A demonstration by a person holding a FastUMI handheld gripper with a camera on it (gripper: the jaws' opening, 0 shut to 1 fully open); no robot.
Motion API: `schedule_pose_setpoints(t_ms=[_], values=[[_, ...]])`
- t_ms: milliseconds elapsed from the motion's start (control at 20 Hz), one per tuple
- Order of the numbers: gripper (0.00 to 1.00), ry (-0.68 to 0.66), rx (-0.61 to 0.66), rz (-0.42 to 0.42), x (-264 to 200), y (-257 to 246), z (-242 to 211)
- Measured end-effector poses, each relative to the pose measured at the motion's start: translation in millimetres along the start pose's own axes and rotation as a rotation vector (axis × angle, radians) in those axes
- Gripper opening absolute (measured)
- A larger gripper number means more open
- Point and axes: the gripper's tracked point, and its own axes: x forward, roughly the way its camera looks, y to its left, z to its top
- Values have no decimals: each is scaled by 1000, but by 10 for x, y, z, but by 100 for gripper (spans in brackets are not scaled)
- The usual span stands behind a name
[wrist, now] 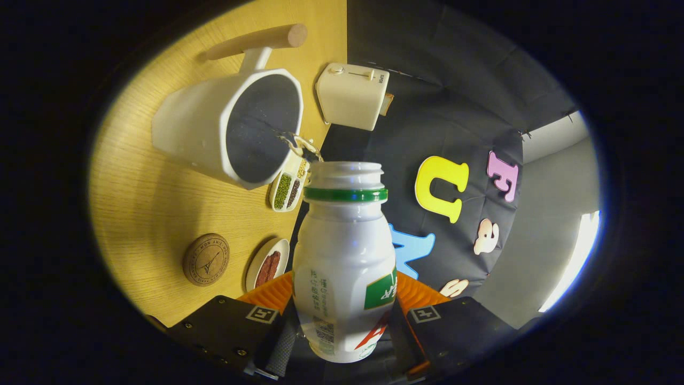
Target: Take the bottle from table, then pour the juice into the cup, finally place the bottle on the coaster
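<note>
Bottle pouring into cup
The gripper point(344, 315) is clamping the bottle point(344, 256), juice streaming over the cup point(230, 125) rim (coaster point(206, 259) lying apart).

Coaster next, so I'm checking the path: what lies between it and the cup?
Gripper view: bare tabletop lies between coaster and cup; tongs hold the bottle.
</note>
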Motion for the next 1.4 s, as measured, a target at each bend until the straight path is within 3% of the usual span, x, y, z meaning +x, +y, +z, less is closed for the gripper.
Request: schedule_pose_setpoints(t_ms=[1400], values=[[74,-17,-123,-26,4,-110,78]])
